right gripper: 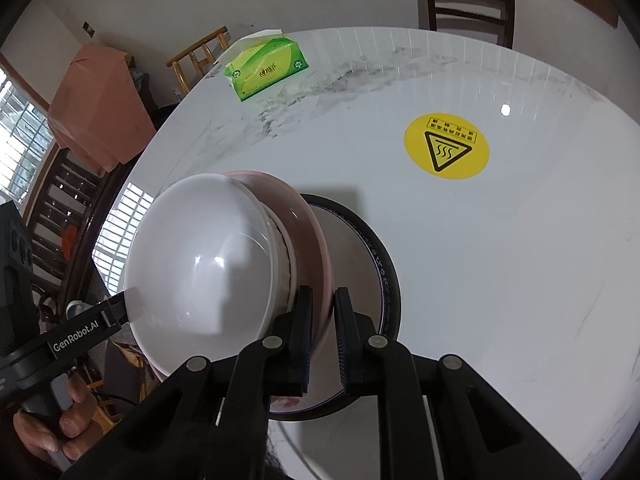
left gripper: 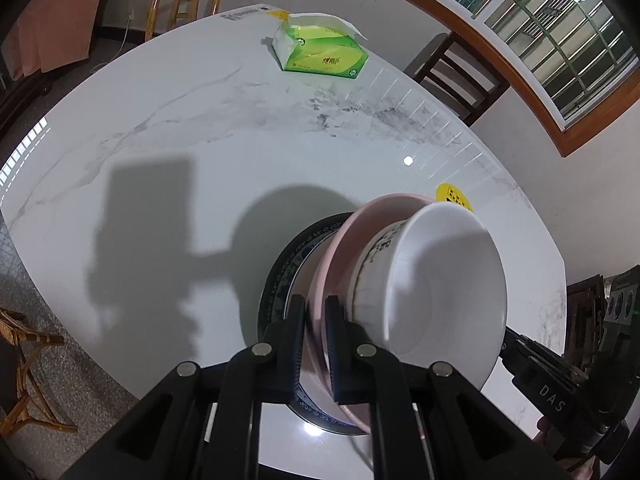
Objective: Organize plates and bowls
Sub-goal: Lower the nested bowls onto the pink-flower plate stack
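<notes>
A pink bowl carries a white bowl nested inside it. My left gripper is shut on the pink rim at one side. In the right wrist view my right gripper is shut on the same pink bowl at the other side, with the white bowl to its left. Under the pair a dark blue-patterned plate lies on the table. Whether the pink bowl touches that plate I cannot tell. Each view shows the other gripper's body, its fingertips hidden behind the white bowl.
The white marble table holds a green tissue pack at the far side and a yellow hot-surface sticker. Wooden chairs stand around the table. A hand grips the left gripper's handle.
</notes>
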A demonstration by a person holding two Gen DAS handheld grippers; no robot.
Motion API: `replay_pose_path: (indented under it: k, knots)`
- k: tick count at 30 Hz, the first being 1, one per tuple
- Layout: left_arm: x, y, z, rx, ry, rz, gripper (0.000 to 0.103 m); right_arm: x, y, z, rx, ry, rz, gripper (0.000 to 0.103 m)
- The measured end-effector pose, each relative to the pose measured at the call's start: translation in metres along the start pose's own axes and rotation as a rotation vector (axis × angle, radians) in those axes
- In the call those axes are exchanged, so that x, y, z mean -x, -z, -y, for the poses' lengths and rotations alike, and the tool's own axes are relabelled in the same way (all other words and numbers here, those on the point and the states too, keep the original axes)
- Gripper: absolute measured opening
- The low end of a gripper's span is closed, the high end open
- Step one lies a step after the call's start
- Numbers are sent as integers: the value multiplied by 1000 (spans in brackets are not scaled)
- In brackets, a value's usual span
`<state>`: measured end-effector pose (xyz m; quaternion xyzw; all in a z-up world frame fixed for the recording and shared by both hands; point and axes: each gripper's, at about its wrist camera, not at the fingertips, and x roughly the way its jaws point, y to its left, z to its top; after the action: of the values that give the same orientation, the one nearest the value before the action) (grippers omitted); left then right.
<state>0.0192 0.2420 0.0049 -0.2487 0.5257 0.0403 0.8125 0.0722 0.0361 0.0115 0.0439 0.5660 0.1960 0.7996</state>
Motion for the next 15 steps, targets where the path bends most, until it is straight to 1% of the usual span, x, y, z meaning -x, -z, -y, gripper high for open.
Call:
replay_pose_path:
  k: [2, 4, 6, 7, 9, 13, 15]
  knots:
    - [0, 0, 1, -9, -5, 9, 9, 0, 0, 0, 3, -1, 6, 14]
    - [0, 1, 1, -15, -5, 22, 10, 1, 1, 0, 12, 19, 17, 18]
    - [0, 1, 0, -20, -6, 29, 11, 2, 3, -1, 31, 51, 34, 28]
    - [1, 1, -1, -23, -6, 36, 12, 3, 4, -1, 36, 63, 41, 30]
    - [2, 2, -2, -28, 4, 44, 13, 5, 6, 3, 36, 75, 53, 41]
    - [7, 5, -4, -46, 23, 57, 17, 11, 10, 11, 38, 67, 70, 52]
    - [12, 7, -6, -51, 35, 65, 19, 16, 14, 14, 39, 58, 84, 64]
